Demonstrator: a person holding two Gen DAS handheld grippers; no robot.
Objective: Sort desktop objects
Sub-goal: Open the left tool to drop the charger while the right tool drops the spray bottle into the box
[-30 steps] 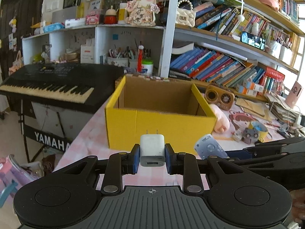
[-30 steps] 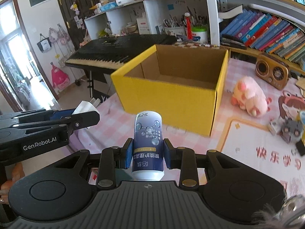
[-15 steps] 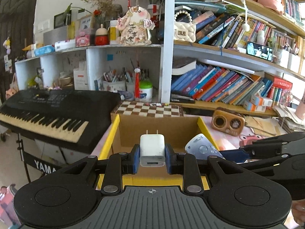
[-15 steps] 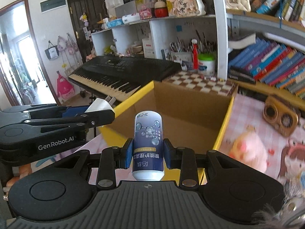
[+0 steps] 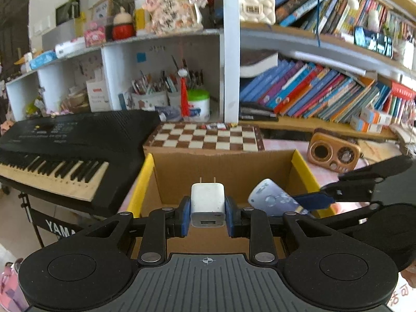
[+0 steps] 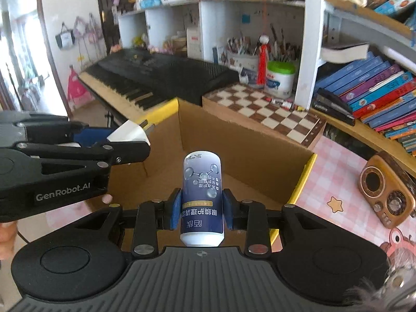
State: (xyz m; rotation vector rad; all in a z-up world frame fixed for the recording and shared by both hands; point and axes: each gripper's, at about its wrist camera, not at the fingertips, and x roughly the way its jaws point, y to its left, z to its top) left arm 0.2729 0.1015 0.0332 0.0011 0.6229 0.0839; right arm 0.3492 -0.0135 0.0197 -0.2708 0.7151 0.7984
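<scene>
Left hand-held gripper clamping white USB charger at frame centre, right hand-held gripper gripping lens-cleaner bottle, both hovering over open yellow cardboard box, chessboard lying beyond it, upper centre.

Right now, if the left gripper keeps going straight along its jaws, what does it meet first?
Most likely the far inner wall of the yellow cardboard box. The left gripper, holding the white charger, points over the open box at that wall, and nothing shows in between. Depth is uncertain, so height could change this.

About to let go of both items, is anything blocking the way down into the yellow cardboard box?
Nothing visible does. The white USB charger and the blue-and-white bottle both hang over the open yellow cardboard box, whose visible brown floor is bare.
</scene>
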